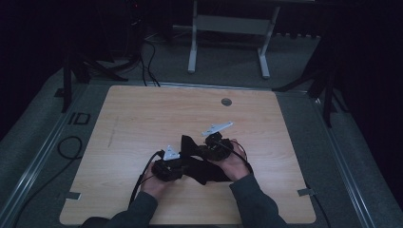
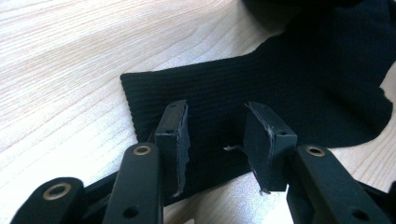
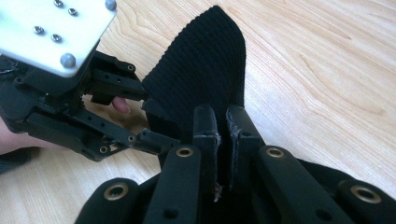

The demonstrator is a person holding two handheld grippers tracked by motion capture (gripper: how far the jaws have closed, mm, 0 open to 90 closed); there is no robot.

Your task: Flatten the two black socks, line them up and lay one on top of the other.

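Sock point(image 2: 280, 84) lies black and ribbed on the wooden table point(image 1: 142, 118), near my edge. My right gripper point(image 3: 223, 121) pinches a fold almost shut; my left gripper point(image 2: 217, 135) gapes around the cuff, gripping nothing. Pulling now could slip that thin fold free.

Pale wooden table point(image 1: 142, 118), grey grommet point(image 1: 226, 101), white frame point(image 1: 228, 28) behind.

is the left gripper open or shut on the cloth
Open. In the left gripper view the left gripper has its jaws apart over the black cloth, with a clear gap between them and cloth showing through.
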